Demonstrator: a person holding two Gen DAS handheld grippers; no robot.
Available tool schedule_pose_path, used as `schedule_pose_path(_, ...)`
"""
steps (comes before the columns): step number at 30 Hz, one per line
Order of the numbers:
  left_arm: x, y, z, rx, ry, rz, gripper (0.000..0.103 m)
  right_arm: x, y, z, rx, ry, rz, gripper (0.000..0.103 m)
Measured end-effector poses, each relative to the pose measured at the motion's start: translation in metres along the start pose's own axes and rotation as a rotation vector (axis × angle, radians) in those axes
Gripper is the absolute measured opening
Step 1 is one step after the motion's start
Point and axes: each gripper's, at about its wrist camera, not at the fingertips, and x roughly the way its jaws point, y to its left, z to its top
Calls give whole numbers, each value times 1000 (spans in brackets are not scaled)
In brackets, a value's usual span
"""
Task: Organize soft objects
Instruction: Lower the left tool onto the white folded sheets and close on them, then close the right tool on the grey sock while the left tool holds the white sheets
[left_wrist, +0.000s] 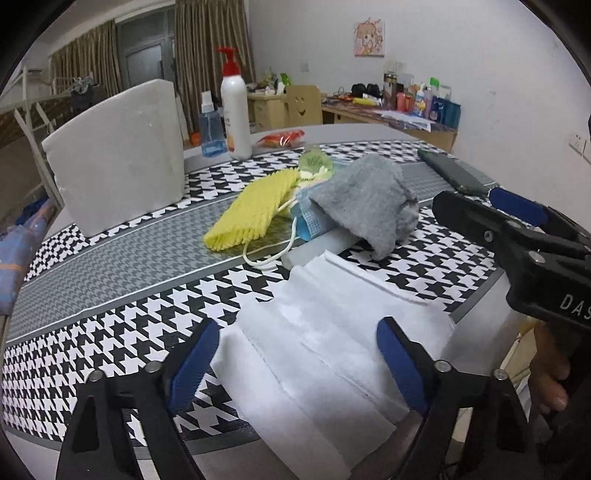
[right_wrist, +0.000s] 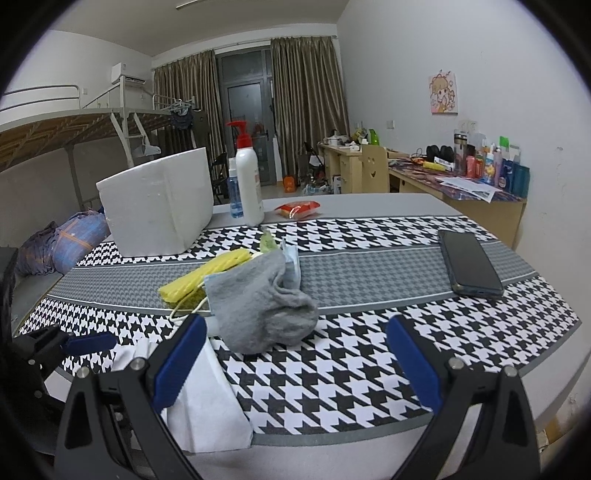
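Observation:
A pile of soft things lies mid-table: a grey fuzzy cloth (left_wrist: 369, 201) (right_wrist: 262, 306), a yellow ribbed foam sleeve (left_wrist: 251, 210) (right_wrist: 207, 273) and a blue face mask (left_wrist: 304, 221) with white ear loops under the cloth. A white folded sheet (left_wrist: 325, 350) (right_wrist: 203, 402) lies at the near edge. My left gripper (left_wrist: 297, 363) is open, its fingers straddling the white sheet. My right gripper (right_wrist: 295, 363) is open and empty, just in front of the grey cloth; it also shows in the left wrist view (left_wrist: 491, 206).
A white foam box (left_wrist: 118, 155) (right_wrist: 159, 210) stands at the back left. A lotion pump bottle (left_wrist: 234, 110) (right_wrist: 249, 184), a blue spray bottle (left_wrist: 211, 127), a red snack packet (right_wrist: 297, 209) and a dark phone (right_wrist: 471, 267) sit on the houndstooth tablecloth (right_wrist: 369, 376).

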Motion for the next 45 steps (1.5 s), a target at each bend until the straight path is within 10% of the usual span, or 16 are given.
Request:
schedule_pose_path(21,13,4,2,37,34,-30,6,34,8,4,10,74,64,100)
schedule_pose_path(41,-14,58,14,4,-23,17,4,43,19,13,-4,92,61,100)
schedule_pose_path(45,-5,53,10,12,17,5,20,44,21,11,-10,106,58,100)
